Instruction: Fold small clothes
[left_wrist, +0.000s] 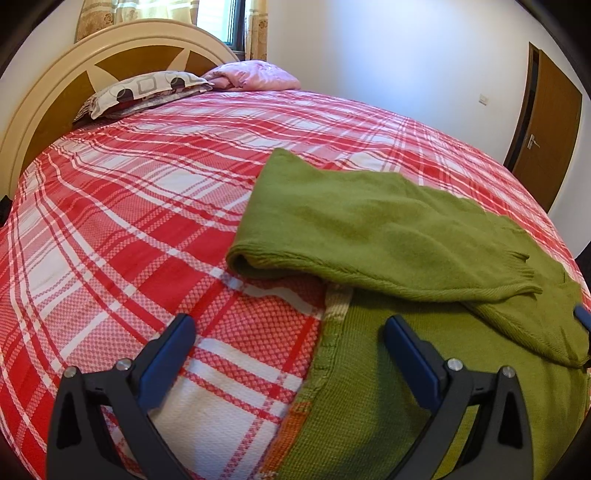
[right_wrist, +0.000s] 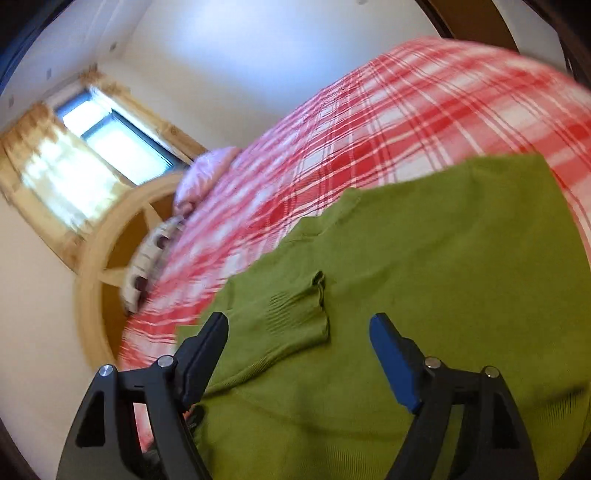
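A bed with a red-and-white plaid cover fills the left wrist view, its arched cream-and-brown wooden headboard at upper left. A green knitted sweater lies on the cover at lower right, one sleeve folded across. The left tool and right tool both hover spread wide, gripping nothing.
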